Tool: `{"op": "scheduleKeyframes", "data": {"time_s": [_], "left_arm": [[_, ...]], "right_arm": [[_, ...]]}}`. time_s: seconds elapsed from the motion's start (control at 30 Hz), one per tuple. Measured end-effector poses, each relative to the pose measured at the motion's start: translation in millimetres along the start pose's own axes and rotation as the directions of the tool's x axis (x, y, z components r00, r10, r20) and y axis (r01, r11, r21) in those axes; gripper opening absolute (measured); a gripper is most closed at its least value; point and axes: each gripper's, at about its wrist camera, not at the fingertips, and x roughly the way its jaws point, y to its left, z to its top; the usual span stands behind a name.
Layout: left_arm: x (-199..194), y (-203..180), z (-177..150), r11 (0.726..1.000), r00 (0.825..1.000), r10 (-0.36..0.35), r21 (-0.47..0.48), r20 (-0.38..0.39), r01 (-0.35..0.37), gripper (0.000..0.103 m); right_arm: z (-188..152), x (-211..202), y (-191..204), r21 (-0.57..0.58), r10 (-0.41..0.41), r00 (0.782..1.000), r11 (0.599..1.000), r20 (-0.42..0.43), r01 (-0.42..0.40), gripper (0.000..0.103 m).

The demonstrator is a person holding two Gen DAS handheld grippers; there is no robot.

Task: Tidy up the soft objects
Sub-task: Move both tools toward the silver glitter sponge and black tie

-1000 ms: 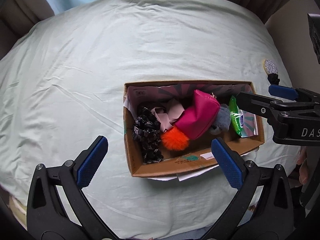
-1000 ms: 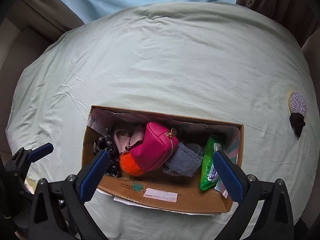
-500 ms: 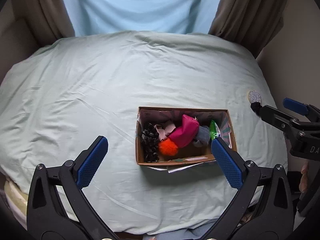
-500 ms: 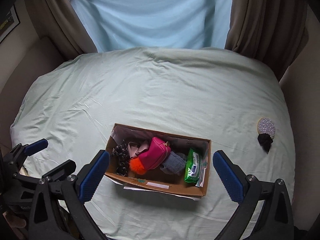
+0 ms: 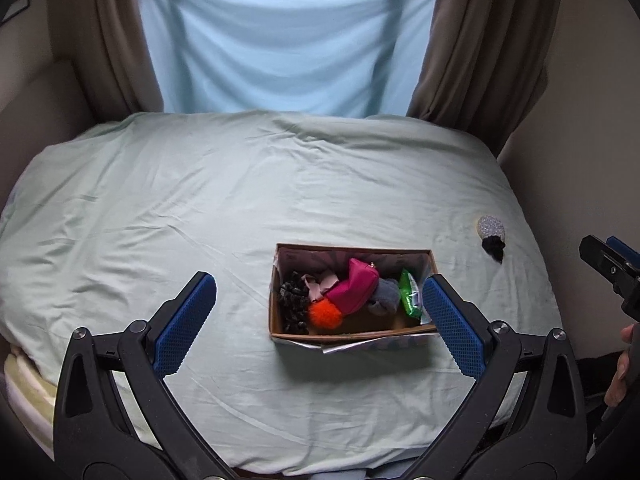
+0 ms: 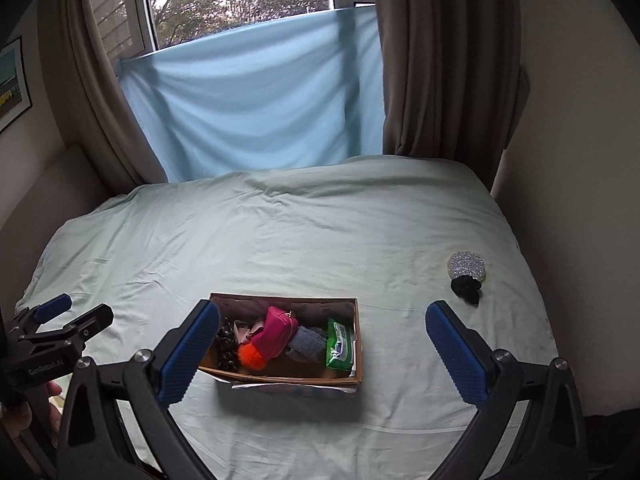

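Observation:
A cardboard box (image 5: 280, 330) (image 6: 288, 380) sits on the pale green bed. Inside lie a pink pouch (image 5: 356, 290) (image 6: 276, 336), an orange pompom (image 5: 324, 314) (image 6: 250, 356), a black patterned scrunchie (image 5: 294, 306), a grey soft item (image 5: 386, 294) (image 6: 306, 344), a pink cloth (image 5: 318, 284) and a green wipes pack (image 5: 410, 294) (image 6: 340, 346). My left gripper (image 5: 320, 322) is open and empty, held well back from the box. My right gripper (image 6: 324, 350) is open and empty, also held back. A glittery disc (image 5: 490, 226) (image 6: 466, 266) and a black scrunchie (image 5: 494, 246) (image 6: 466, 290) lie on the bed at the right.
The bed sheet (image 5: 240, 200) is wrinkled and wide. A blue cloth (image 6: 260, 112) hangs over the window between brown curtains (image 6: 436, 60). Walls stand close on the right and left of the bed.
Both grippers have pulled back and up from the box; it now looks much smaller and the window and curtains have come into view. Both stay open and empty.

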Motion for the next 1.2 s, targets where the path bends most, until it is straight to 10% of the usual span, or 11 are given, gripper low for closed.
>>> {"op": "scheduleKeyframes", "data": {"time_s": [0.73, 1.2], "left_arm": [[34.9, -200.0, 27.7, 0.982, 0.99, -0.139, 0.127, -0.016, 0.14, 0.103], [201.0, -379.8, 32.1, 0.961, 0.977, -0.182, 0.192, -0.108, 0.2, 0.103]], "right_arm": [[24.7, -21.9, -182.1, 0.072, -0.083, 0.995, 0.994, 0.063, 0.079, 0.103], [76.3, 107.7, -328.7, -0.141, 0.012, 1.0, 0.99, -0.028, -0.016, 0.103]]}}
